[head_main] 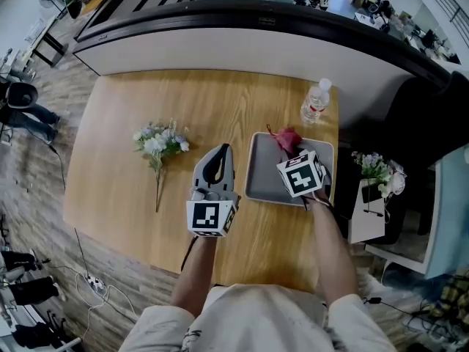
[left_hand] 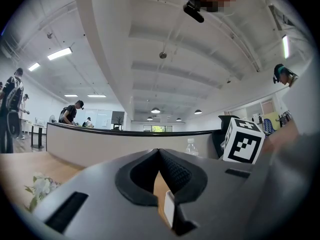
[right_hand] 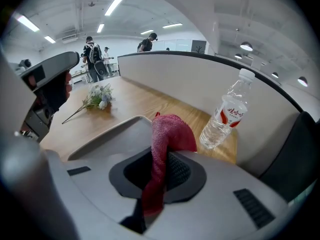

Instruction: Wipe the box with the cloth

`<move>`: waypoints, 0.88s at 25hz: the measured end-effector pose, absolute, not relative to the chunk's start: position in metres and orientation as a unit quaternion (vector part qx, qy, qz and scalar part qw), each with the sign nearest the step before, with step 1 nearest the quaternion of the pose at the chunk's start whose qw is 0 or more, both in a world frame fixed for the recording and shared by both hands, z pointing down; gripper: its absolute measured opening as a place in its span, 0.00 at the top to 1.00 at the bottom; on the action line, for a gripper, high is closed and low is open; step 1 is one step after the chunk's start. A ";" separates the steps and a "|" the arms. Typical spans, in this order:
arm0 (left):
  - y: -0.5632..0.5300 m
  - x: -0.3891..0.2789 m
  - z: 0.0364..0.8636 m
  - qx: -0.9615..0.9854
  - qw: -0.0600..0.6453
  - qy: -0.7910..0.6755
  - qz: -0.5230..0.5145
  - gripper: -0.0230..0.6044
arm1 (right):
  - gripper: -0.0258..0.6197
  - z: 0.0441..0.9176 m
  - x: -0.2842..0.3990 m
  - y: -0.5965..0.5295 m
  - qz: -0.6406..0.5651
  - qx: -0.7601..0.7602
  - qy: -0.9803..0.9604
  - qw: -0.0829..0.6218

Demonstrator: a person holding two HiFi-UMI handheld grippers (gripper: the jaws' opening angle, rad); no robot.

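A shallow grey box point(head_main: 265, 176) lies on the wooden table, right of centre. My right gripper point(head_main: 291, 151) hovers over its far end and is shut on a red cloth point(head_main: 287, 138). In the right gripper view the cloth point(right_hand: 170, 134) is pinched between the jaws point(right_hand: 159, 151), hanging in a fold over the box point(right_hand: 112, 134). My left gripper point(head_main: 218, 161) rests just left of the box, apart from it. Its jaws point(left_hand: 158, 150) meet at the tips with nothing between them.
A water bottle point(head_main: 316, 101) stands past the box at the table's far right. A flower sprig point(head_main: 160, 144) lies to the left. A curved counter wall point(head_main: 242, 46) runs behind the table. A white holder with flowers point(head_main: 372, 189) stands off the right edge.
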State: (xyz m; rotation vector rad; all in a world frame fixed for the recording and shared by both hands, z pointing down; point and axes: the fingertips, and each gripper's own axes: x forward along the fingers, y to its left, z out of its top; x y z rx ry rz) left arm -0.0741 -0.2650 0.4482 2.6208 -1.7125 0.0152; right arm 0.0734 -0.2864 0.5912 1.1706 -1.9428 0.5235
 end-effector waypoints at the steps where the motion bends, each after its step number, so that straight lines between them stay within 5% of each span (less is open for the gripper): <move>1: -0.265 -0.073 0.448 0.837 0.006 -0.547 0.004 0.94 | 0.87 0.590 0.077 -0.287 0.206 0.464 -0.766 0.395; 22: -0.268 -0.032 0.453 0.857 0.009 -0.515 0.007 0.94 | 0.87 0.589 0.186 -0.278 0.211 0.559 -0.701 0.389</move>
